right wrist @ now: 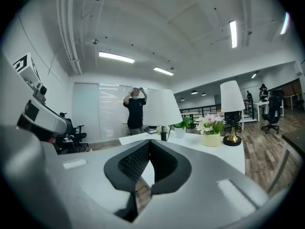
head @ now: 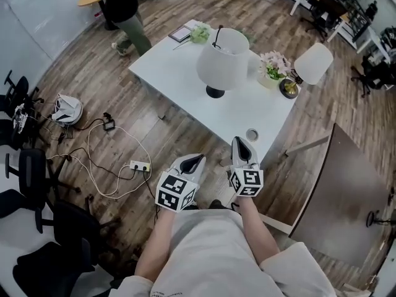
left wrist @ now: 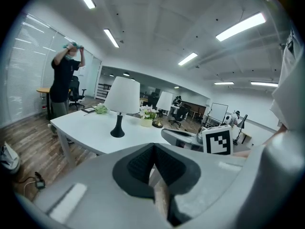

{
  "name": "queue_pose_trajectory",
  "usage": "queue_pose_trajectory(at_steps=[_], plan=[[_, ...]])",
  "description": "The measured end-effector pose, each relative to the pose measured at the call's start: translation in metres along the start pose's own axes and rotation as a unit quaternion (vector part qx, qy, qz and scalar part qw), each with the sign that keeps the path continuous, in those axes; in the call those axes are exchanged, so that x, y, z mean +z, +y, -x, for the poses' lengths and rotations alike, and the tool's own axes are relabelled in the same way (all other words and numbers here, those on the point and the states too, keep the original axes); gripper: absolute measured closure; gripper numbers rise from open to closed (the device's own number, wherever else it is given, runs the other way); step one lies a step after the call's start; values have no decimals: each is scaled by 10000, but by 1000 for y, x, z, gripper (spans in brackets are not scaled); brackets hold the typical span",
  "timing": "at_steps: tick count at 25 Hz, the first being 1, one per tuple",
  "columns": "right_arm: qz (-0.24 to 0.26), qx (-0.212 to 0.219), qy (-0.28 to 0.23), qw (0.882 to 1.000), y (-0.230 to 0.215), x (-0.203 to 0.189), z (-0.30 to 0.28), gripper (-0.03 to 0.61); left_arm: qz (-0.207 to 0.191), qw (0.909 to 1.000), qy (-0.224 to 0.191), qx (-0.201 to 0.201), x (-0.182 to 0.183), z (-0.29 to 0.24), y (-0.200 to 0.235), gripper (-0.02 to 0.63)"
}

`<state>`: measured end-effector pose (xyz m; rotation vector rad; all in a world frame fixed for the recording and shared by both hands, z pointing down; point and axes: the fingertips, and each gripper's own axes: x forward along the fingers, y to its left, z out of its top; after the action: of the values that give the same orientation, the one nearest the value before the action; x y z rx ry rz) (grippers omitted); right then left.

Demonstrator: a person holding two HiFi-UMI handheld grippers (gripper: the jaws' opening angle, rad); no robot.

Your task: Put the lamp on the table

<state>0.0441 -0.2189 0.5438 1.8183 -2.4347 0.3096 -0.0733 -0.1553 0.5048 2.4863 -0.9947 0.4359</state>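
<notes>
Here we are: the person stands at the near corner of the white table (head: 179, 73), a gripper in each hand, both held low in front of the body and pointing toward 12 o'clock. The left gripper (head: 193, 160) has its jaws pressed together at the tips, nothing between them; its own view shows the dark pads (left wrist: 138, 163) meeting in a point over the floor. The right gripper (head: 241, 142) is the same: jaws closed on each other, empty, its tip hanging just over the table's near edge. The two grippers are side by side, close but apart.

And the lamp (head: 223, 60)? It is on the table, upright, white shade over a slim black stem and round black foot, at 12 o'clock from the grippers and well clear of both. From the left gripper view the lamp (left wrist: 121, 101) sits at about 11 o'clock; from the right gripper view the lamp (right wrist: 161, 109) rises dead ahead.

At 2 o'clock from it, a second lamp (head: 311, 65) with a brass foot stands at the table's far right corner, and a flower pot (head: 273, 67) with pale pink blooms sits between the two. A small round disc (head: 252, 134) lies near the table edge, just beyond the right gripper. A green plant (head: 200, 33) sits at the far end. Out at 11 o'clock, a person (head: 124, 8) stands on the wood floor, and a power strip (head: 139, 165) with loose cables lies at 9 o'clock of the left gripper.
</notes>
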Motion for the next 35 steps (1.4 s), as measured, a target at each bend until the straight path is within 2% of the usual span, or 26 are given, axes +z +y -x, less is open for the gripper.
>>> queue_pose_trajectory(at_steps=[5, 13, 23, 35], plan=[[-113, 228, -49, 9997, -11, 9, 27, 554, 29, 9997, -159, 179, 8, -5, -22, 614], [-240, 321, 59, 9992, -35, 2, 73, 555, -24, 9985, -334, 433, 7, -4, -63, 614], [-285, 843, 206, 9958, -31, -11, 105, 555, -139, 9970, -490, 581, -5, -10, -107, 614], [-422, 808, 271, 9955, -36, -17, 129, 557, -95, 9975, -405, 571, -21, -6, -127, 614]])
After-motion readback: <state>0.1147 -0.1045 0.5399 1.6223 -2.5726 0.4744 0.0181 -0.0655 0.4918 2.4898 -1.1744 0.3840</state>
